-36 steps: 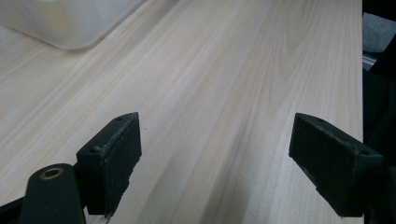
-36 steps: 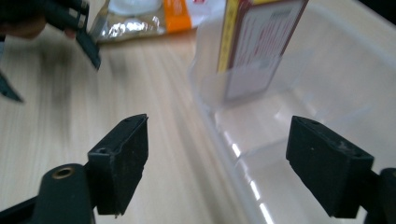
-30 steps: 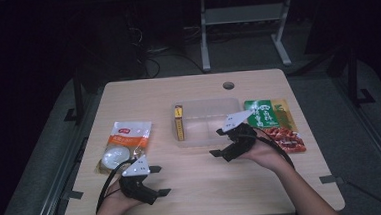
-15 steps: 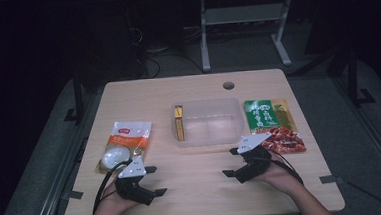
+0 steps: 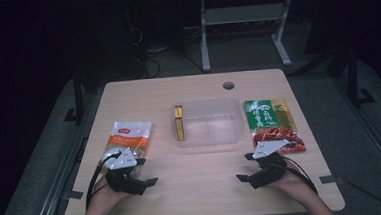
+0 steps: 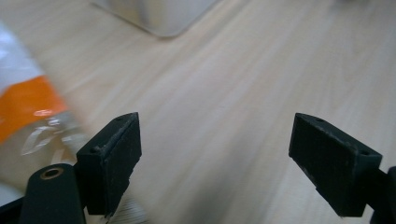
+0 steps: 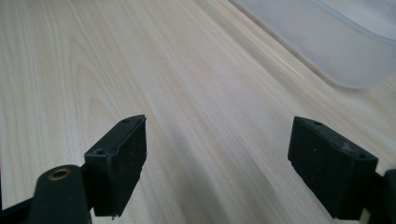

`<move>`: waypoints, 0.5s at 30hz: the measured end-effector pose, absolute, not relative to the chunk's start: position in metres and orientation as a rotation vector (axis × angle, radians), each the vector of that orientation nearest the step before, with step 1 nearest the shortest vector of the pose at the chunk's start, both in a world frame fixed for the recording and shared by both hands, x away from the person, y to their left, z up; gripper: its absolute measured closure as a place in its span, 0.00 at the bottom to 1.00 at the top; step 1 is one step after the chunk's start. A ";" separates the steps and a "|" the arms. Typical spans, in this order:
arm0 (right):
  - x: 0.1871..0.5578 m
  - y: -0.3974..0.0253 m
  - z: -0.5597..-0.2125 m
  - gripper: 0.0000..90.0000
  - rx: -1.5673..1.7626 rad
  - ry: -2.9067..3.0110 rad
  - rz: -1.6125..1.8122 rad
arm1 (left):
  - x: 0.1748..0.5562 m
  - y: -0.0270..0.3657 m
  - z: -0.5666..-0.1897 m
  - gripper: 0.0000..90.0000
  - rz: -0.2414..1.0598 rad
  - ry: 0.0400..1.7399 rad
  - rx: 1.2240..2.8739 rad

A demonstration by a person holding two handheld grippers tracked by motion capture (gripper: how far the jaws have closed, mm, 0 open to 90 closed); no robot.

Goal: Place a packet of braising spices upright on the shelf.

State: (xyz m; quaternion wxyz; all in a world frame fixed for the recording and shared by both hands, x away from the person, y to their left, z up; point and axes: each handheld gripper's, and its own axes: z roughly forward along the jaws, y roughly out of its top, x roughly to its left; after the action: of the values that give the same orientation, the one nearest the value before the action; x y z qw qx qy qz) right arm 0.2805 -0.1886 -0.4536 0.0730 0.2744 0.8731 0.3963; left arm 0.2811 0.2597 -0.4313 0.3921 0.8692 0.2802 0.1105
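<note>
— What do we count on the table [image 5: 203,187]?

— Two snack bags, one clear tub [image 5: 209,122], one yellow box [image 5: 179,123] inside it.

— And our tools?

— Left tool [image 5: 145,171] gapes wide, empty, just beside the orange bag [image 5: 129,137]. Right tool [image 5: 247,167] gapes wide, empty, just before the green bag [image 5: 269,122].

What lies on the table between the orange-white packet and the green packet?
In the high view, the clear plastic container with a yellow box inside sits between the orange-white packet and the green packet.

Both hand-held grippers [image 5: 147,171] [image 5: 246,167] wide apart, low
</note>
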 end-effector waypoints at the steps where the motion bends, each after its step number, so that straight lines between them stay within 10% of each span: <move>1: 0.281 -0.188 -0.453 0.21 0.825 2.624 1.191 | 0.283 0.262 -0.430 0.18 0.295 0.733 2.197; 15: 0.279 -0.192 -0.450 0.22 0.791 2.600 1.136 | 0.292 0.264 -0.428 0.19 0.359 0.782 2.220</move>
State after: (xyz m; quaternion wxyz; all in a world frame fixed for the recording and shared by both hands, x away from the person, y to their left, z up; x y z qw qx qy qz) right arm 0.2791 -0.1923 -0.4505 0.0978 0.2672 0.8784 0.3839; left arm 0.2918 0.2638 -0.4282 0.3713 0.8658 0.3049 0.1400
